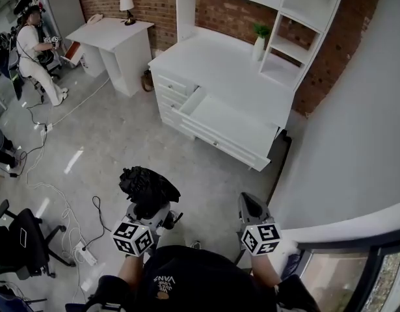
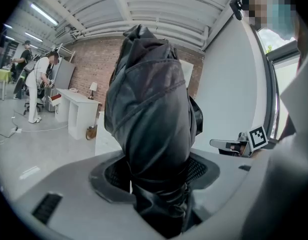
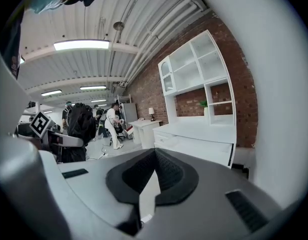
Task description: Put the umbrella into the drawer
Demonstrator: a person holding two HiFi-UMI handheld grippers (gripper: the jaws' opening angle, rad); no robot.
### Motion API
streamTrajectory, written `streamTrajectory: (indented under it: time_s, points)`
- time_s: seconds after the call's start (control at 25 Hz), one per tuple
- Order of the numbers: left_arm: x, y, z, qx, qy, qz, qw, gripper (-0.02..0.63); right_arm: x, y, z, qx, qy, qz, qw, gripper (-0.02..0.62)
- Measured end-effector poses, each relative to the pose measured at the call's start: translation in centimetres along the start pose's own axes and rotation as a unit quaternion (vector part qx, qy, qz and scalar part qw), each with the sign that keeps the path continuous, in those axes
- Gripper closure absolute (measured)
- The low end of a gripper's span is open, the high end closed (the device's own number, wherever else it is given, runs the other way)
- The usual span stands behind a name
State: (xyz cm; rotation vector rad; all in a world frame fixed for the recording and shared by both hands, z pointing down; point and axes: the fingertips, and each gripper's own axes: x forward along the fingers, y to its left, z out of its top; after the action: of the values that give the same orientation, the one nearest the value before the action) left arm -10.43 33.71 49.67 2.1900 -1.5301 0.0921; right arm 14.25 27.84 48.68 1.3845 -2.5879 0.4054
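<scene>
A folded black umbrella point(image 1: 147, 184) stands up out of my left gripper point(image 1: 151, 208), which is shut on its lower end. In the left gripper view the umbrella point(image 2: 148, 114) fills the middle, pinched between the dark pads point(image 2: 201, 169). My right gripper point(image 1: 250, 203) is beside it on the right with nothing in it, its jaws closed tip to tip point(image 3: 154, 156). Ahead across the floor, the white desk's wide drawer point(image 1: 232, 122) is pulled out and looks bare inside. From the right gripper view I see the umbrella point(image 3: 81, 124) at the left and the desk point(image 3: 194, 134) ahead.
A shelf unit with a small plant point(image 1: 259, 34) tops the desk against a brick wall. A second white desk point(image 1: 112, 34) with a lamp point(image 1: 127, 5) stands at the far left, near a person in white point(image 1: 37, 51). Office chair point(image 1: 24, 239) and cables point(image 1: 86, 255) lie left; a grey wall point(image 1: 356, 129) is right.
</scene>
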Motion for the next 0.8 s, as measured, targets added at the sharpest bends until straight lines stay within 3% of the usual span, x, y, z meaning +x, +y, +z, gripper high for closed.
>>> streamTrajectory:
  time_s: [0.32, 0.8]
  points:
    - [2.9, 3.7, 1.6, -0.004, -0.001, -0.006, 1.0000, 0.334, 4.1, -0.1, 0.5, 0.019, 0.000, -0.006, 1.000, 0.603]
    - [11.5, 12.6, 9.2, 0.014, 0.008, -0.050, 0.9986, 0.334, 16.2, -0.3, 6.1, 0.018, -0.017, -0.045, 0.999, 0.603]
